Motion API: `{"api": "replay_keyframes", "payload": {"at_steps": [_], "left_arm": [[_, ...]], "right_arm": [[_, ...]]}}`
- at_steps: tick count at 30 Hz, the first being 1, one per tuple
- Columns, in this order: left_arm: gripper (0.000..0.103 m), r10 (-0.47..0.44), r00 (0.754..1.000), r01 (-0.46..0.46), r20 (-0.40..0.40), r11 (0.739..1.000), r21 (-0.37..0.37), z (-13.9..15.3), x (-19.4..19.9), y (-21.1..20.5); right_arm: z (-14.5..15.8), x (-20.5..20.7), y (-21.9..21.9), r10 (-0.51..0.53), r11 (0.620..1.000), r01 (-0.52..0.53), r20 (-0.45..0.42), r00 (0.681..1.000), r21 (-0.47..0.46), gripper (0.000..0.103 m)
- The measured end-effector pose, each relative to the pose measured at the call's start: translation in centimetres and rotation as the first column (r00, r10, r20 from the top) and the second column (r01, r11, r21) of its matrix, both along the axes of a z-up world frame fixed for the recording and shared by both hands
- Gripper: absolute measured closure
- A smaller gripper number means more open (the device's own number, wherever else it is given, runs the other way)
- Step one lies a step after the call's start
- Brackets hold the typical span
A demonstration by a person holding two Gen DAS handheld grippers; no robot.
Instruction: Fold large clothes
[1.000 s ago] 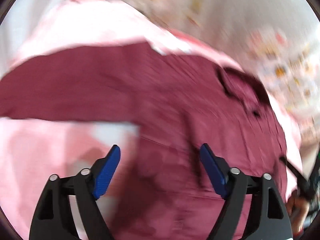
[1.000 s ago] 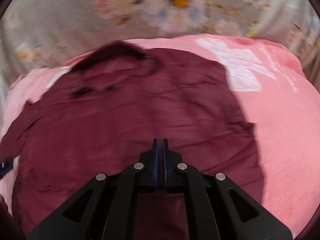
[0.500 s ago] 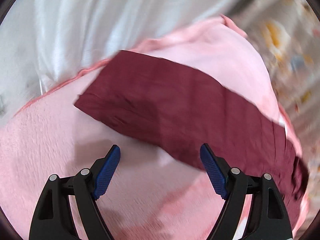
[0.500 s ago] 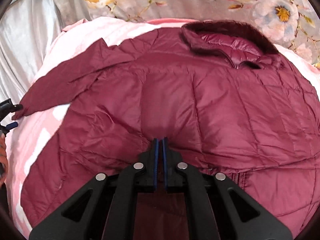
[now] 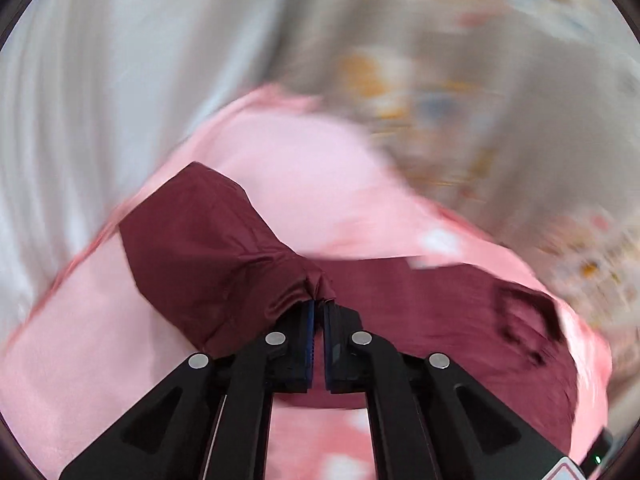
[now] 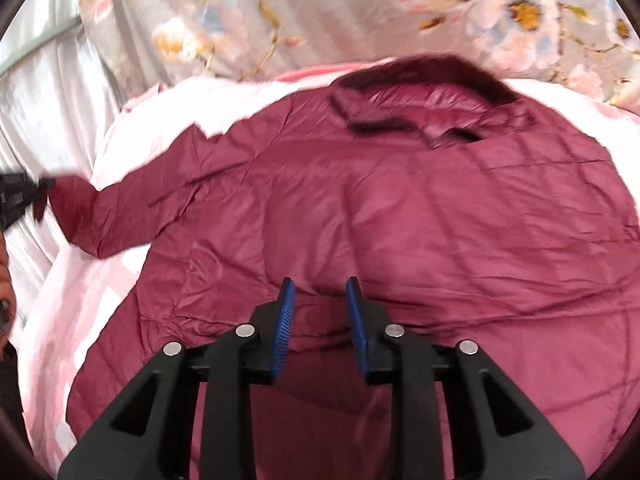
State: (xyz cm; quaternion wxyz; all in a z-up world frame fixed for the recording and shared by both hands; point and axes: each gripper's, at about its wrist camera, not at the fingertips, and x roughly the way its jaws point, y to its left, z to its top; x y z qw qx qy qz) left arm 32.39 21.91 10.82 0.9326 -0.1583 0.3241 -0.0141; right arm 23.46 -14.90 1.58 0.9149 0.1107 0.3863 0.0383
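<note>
My left hand-held gripper point(image 5: 318, 312) has just snapped closed, and it is pinching the cuff end of the maroon jacket's sleeve point(image 5: 208, 248), the cloth bunched right at the blue pads point(image 5: 308, 332). The sleeve hangs from that pinch, raised off the pink blanket point(image 5: 60, 340), and the left view is smeared with motion. Over on the right view I see the maroon jacket point(image 6: 400, 208) spread flat across the pink blanket point(image 6: 60, 320), collar point(image 6: 424, 80) at the far side near the flowered cloth point(image 6: 320, 8). Its sleeve point(image 6: 132, 204) runs out to the left edge of that view, where the black tip of the left hand-held gripper point(image 6: 24, 196) has it. My right hand-held gripper point(image 6: 320, 312) has just been opening; its jaws stand partly spread, just above the lower body of the jacket, with nothing pinched between the blue pads point(image 6: 284, 332). White curtain-like fabric point(image 6: 48, 92) sits off to the left behind the bed.
</note>
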Motion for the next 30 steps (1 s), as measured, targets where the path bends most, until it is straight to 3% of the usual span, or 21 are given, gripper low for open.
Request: {"api": "replay_keyframes", "payload": {"at_steps": [3,5,8,12,15,17,18,19,22,26,29,30], "left_arm": [[0.102,-0.186,0.980,0.181,0.067,0.980,0.079,4.0,-0.9,-8.5],[0.102,-0.323,0.942,0.310,0.096,0.942,0.128,5.5,-2.0,-15.1],[0.102,-0.460,0.884,0.444,0.086,0.882,0.157,5.5,-3.4,-22.4],[0.102,-0.582,0.813,0.574,0.014,0.804,0.155,2.0,-4.4,-31.6],[0.100,-0.619,0.782,0.622,-0.071,0.770,0.142,-2.0,-4.1,-36.2],[0.091,-0.629,0.765,0.644,-0.139,0.752,0.138,-4.5,-4.4,-38.4],[0.082,-0.631,0.756,0.653,-0.175,0.745,0.135,-5.8,-4.4,-39.4],[0.065,-0.628,0.753,0.655,-0.197,0.744,0.133,-6.8,-4.3,-39.9],[0.040,-0.620,0.754,0.649,-0.218,0.754,0.097,-7.8,-5.1,-39.5],[0.025,-0.664,0.732,0.658,-0.149,0.747,-0.096,-5.5,-5.8,-34.9],[0.024,-0.645,0.760,0.623,-0.081,0.759,-0.187,-3.1,-5.3,-31.1],[0.024,-0.621,0.781,0.602,-0.066,0.776,-0.188,-2.3,-4.9,-29.6]], "right_arm": [[0.8,-1.5,-2.5,-0.051,0.998,0.051,0.020,0.999,-0.028,0.070],[1.0,-2.5,-4.2,-0.085,0.995,0.086,0.026,0.996,-0.040,0.068],[0.8,-4.0,-7.4,-0.149,0.988,0.150,0.025,0.988,-0.037,0.068],[0.1,-5.9,-11.9,-0.242,0.970,0.242,0.016,0.970,-0.025,0.067],[-0.6,-7.1,-14.4,-0.285,0.959,0.285,0.001,0.959,-0.003,0.066],[-1.0,-7.8,-15.6,-0.303,0.953,0.303,-0.006,0.953,0.013,0.059],[-1.1,-8.1,-16.3,-0.311,0.950,0.311,-0.007,0.950,0.021,0.058],[-1.2,-8.1,-16.5,-0.315,0.949,0.315,-0.006,0.949,0.026,0.057],[-1.0,-8.2,-16.7,-0.313,0.949,0.312,0.010,0.950,0.038,0.049],[0.0,-7.9,-15.9,-0.279,0.960,0.277,0.046,0.959,0.046,0.040],[1.1,-7.2,-14.3,-0.231,0.973,0.228,0.079,0.970,0.038,0.034],[1.4,-6.9,-13.7,-0.214,0.977,0.213,0.087,0.973,0.031,0.033]]}}
